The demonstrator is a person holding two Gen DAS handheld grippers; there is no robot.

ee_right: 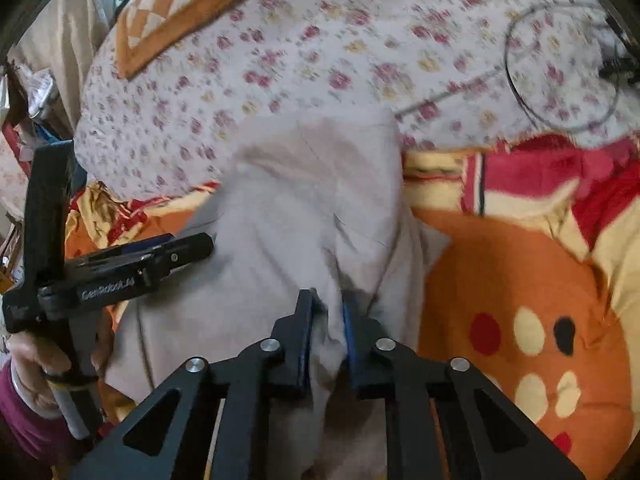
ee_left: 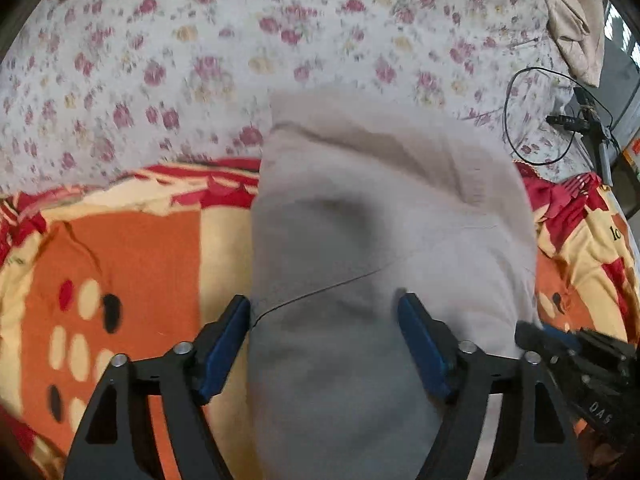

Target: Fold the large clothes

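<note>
At lower centre, your right gripper [ee_right: 326,304] pinches the grey garment [ee_right: 304,208], which stretches toward frame top; the left gripper [ee_left: 324,312] straddles it, spread.

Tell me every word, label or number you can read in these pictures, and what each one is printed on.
"GenRobot.AI", slightly blurred, on the black body of the left hand-held gripper.
"DAS", a partial marking, on the black body of the right hand-held gripper.
"lo", cut off by a fold, on the orange and red blanket.
Nothing readable on the grey garment, the floral bedsheet or the checked cushion.
</note>
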